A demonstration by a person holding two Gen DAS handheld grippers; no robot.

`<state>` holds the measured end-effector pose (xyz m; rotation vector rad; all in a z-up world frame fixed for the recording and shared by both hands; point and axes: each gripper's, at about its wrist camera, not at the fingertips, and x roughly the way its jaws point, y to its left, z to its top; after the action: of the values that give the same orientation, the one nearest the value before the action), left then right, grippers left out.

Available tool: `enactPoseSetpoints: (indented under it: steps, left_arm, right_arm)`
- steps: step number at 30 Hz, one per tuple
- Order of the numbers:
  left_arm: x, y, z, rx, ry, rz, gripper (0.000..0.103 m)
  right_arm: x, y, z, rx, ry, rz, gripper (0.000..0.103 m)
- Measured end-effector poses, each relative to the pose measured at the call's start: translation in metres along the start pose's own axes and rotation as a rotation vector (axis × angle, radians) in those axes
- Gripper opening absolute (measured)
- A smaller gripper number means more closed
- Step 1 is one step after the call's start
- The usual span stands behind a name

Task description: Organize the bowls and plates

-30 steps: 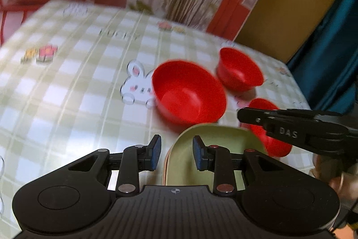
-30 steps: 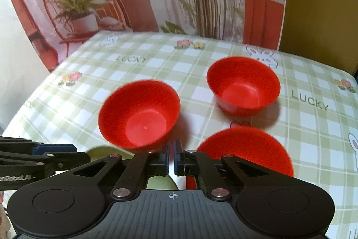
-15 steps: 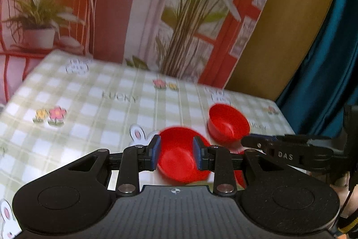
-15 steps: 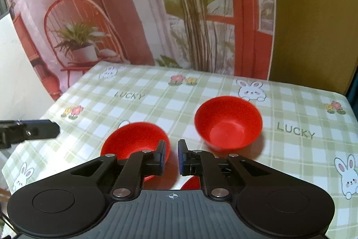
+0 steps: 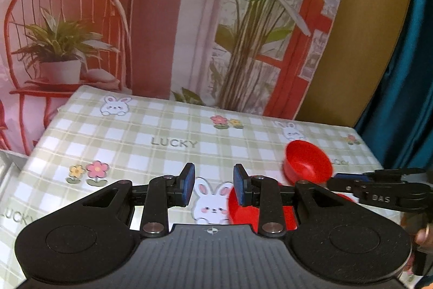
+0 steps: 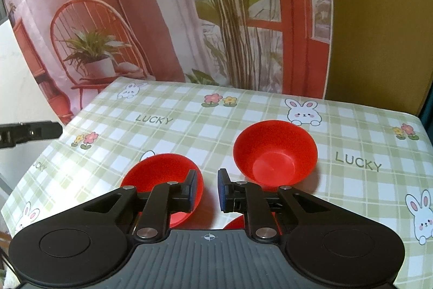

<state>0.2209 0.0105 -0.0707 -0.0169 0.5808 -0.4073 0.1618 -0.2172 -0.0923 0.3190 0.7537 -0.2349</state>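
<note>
Over the counter [image 6: 270,104], both grippers have pulled up and back from the dishes in the last second: the green plate that sat under the left gripper [image 5: 213,187] is out of view now. The left jaws are wide open and empty, and the right gripper [image 6: 207,190] went from nearly closed to a small gap, holding nothing. Three red bowls are unstacked: near bowl [image 6: 162,175], far bowl [image 6: 274,152], and a third bowl [image 6: 235,224] peeking out below, so I'd guess nesting those comes next.
</note>
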Motion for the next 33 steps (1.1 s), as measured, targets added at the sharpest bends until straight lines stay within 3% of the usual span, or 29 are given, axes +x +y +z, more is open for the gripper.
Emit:
enactPoseSetpoints:
  steps: [7,13,21,31,33]
  left_arm:
    - [0.023,0.005,-0.005,0.014,0.039,-0.001,0.033]
    - [0.049,0.001,-0.018,0.022,0.092,-0.033,0.042]
    - [0.086,-0.008,-0.035,0.014,0.184,-0.085,0.042]
    - [0.110,-0.008,-0.047,-0.010,0.241,-0.108,0.041]
    - [0.111,-0.006,-0.049,-0.028,0.244,-0.103,0.035]
  right_arm:
    - [0.018,-0.004,-0.001,0.032,0.026,0.008,0.016]
    - [0.037,-0.003,-0.002,0.036,0.060,0.021,0.020]
    - [0.066,-0.003,-0.010,0.064,0.135,0.029,0.021]
    - [0.085,-0.007,-0.011,0.122,0.160,0.049,0.022]
    - [0.085,-0.006,-0.012,0.122,0.158,0.054,0.022]
